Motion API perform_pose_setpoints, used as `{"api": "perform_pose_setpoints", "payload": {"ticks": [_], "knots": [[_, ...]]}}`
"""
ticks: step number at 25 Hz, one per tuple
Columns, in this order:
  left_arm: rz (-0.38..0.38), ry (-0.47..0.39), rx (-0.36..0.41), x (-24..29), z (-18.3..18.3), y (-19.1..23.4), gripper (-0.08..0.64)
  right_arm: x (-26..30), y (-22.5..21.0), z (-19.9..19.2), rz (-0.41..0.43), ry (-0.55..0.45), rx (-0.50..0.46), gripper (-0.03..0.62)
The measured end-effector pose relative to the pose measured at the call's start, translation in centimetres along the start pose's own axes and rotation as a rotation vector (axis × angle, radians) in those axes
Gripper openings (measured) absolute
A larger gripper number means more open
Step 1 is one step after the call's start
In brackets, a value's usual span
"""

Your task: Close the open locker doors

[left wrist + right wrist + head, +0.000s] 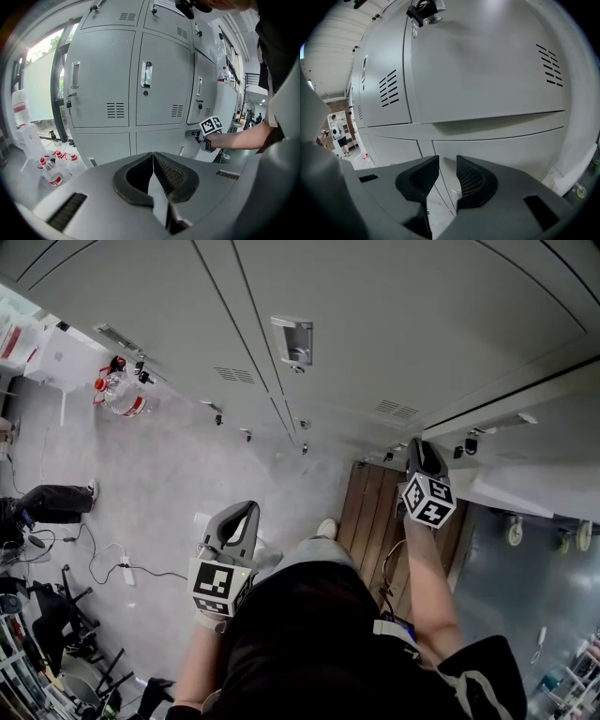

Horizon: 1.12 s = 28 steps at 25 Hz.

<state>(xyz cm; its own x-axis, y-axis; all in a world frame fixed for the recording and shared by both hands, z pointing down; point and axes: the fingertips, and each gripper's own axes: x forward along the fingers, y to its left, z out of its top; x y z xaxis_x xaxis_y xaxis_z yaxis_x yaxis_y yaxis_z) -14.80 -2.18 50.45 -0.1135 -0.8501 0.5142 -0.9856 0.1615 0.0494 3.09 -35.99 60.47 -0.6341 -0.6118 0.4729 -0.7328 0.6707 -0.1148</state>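
Observation:
A wall of grey lockers (pixel 375 296) fills the top of the head view. One door (pixel 534 451) at the right stands ajar, with a dark gap along its edge. My right gripper (pixel 424 448) is held up beside that door's near corner. In the right gripper view the door (pixel 487 70) looms close, a padlock (pixel 423 9) at its top; my right gripper (pixel 447 164) sits below the door's bottom edge, open, with nothing between its jaws. My left gripper (pixel 246 510) hangs back from the lockers over the floor. In its own view my left gripper (pixel 153 157) is shut and empty.
Water bottles (pixel 117 390) stand on the floor by the lockers at the left. A wooden board (pixel 375 512) lies below the right gripper. Cables (pixel 122 568) and someone's legs (pixel 52 501) are at the far left. A wheeled cart (pixel 525 521) is at the right.

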Motion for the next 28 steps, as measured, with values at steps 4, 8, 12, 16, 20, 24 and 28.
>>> {"api": "perform_pose_setpoints", "payload": {"ticks": [4,8,12,16,20,24,28], "knots": [[-0.011,-0.004,-0.003,-0.6,-0.5,-0.2,0.021,-0.8,0.6,0.1,0.004,-0.002,0.012,0.129],[-0.007,-0.008,-0.015,-1.3,-0.2,0.3,0.021,-2.4,1.9,0.4,0.011,-0.006,0.018,0.129],[-0.046,-0.043,-0.004,-2.1,-0.5,0.4,0.021,-4.7,4.2,1.0,0.040,-0.011,0.010,0.127],[-0.085,-0.076,0.006,-2.7,-0.2,0.7,0.021,-7.4,7.5,2.0,0.079,-0.023,-0.019,0.110],[-0.102,-0.104,0.001,-3.6,0.2,1.6,0.021,-10.1,11.5,2.8,0.120,-0.034,-0.052,0.090],[-0.114,-0.140,-0.008,-4.7,1.2,2.7,0.021,-12.8,15.8,3.9,0.172,-0.057,-0.084,0.074],[-0.155,-0.180,0.016,-5.8,1.8,3.0,0.021,-15.3,20.3,5.3,0.230,-0.087,-0.128,0.064]]}}
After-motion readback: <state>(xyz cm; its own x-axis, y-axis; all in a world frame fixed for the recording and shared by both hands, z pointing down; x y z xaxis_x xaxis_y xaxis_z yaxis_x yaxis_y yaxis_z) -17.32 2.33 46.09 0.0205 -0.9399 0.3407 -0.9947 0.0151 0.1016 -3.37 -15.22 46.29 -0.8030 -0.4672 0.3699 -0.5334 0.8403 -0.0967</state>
